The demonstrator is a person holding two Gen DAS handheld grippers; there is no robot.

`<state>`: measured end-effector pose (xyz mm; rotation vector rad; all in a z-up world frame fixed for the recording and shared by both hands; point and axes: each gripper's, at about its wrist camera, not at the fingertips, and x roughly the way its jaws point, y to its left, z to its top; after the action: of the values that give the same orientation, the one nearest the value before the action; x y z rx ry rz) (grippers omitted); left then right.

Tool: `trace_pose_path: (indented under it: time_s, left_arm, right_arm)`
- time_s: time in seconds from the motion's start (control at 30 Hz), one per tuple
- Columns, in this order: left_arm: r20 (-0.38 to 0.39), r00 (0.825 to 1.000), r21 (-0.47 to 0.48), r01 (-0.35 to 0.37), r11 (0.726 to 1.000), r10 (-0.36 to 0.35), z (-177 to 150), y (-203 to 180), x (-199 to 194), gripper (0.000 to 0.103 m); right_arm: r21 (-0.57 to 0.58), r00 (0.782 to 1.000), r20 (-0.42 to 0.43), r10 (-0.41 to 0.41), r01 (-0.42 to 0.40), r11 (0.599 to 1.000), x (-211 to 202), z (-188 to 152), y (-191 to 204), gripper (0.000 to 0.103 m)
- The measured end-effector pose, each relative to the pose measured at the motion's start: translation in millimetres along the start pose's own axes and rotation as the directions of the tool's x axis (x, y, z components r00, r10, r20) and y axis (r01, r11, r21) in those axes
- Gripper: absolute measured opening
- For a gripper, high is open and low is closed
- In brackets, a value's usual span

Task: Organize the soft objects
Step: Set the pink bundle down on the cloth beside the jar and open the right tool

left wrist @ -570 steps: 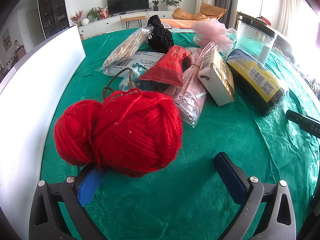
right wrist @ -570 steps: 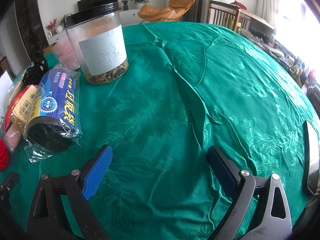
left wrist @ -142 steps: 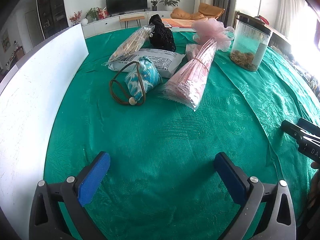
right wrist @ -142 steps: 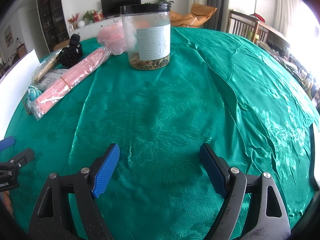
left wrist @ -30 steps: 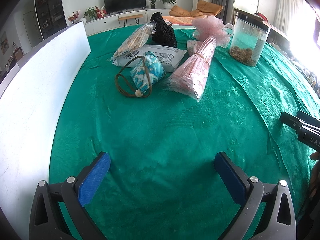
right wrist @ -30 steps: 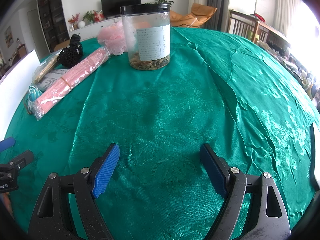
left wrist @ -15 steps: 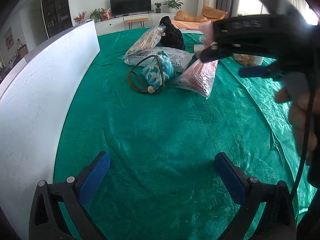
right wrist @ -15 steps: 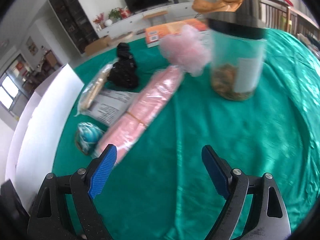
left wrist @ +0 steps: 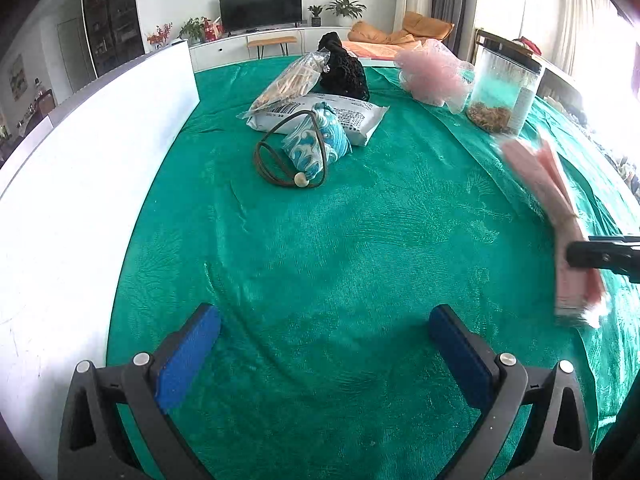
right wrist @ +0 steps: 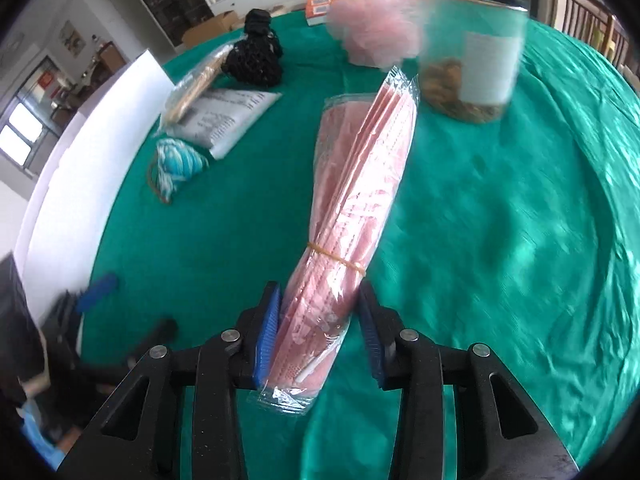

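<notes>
A long pink pack of masks in clear wrap, bound by a rubber band, is off the green cloth between the pads of my right gripper, whose jaws are closing and press its lower end. In the left wrist view the pack hangs blurred at the right edge beside the right gripper. My left gripper stands open over bare cloth with nothing in it. A blue-and-white pouch with a brown cord, a pink mesh puff and a black net bundle lie farther back.
A white panel runs along the table's left side. A white printed packet and a bag of sticks lie by the pouch. A clear jar with a black lid stands at the back right. Green cloth covers the table.
The right gripper went to the pink pack, closed on it and carried it off the cloth toward the right. The left gripper stayed where it was, open.
</notes>
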<state>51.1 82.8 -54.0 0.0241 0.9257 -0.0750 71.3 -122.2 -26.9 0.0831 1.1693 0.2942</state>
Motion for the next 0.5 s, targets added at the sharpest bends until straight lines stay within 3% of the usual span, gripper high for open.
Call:
trace_pose_path:
  time_s: [0.13,0.2,0.27,0.33,0.37,0.4,0.5]
  left_arm:
    - [0.000,1.000,0.000,0.000,1.000,0.000,0.0,0.1,-0.1,0.103]
    - [0.000,1.000,0.000,0.000,1.000,0.000,0.0,0.0,-0.2,0.103]
    - [0.000,1.000,0.000,0.000,1.000,0.000,0.0,-0.1,-0.2,0.103]
    - [0.000,1.000,0.000,0.000,1.000,0.000,0.0,0.0,-0.2,0.103]
    - [0.000,1.000,0.000,0.001,1.000,-0.001,0.0,0.0,-0.3,0.103]
    - [0.000,1.000,0.000,0.001,1.000,-0.001,0.1,-0.2,-0.2,0.103]
    - [0.000,1.000,0.000,-0.002,1.000,0.002,0.2,-0.5,0.0,0.103]
  right_arm:
    - [0.089,0.990,0.039,-0.136,0.132,0.987,-23.5,-11.1,-55.1,0.040]
    - [0.131,0.982,0.065,-0.177,0.167,0.977,-22.6,8.4,-82.1,0.040]
    - [0.127,0.959,0.137,-0.250,0.233,0.964,-19.1,39.0,-100.6,0.041]
    - [0.110,0.940,0.220,-0.262,0.243,0.964,-15.7,62.6,-113.3,0.051]
    - [0.126,0.934,0.210,-0.289,0.267,0.955,-13.0,69.8,-118.0,0.070]
    - [0.157,0.928,0.191,-0.321,0.294,0.943,-12.5,71.9,-120.7,0.075]
    - [0.211,0.919,0.219,-0.327,0.283,0.936,-24.4,49.9,-115.3,0.074]
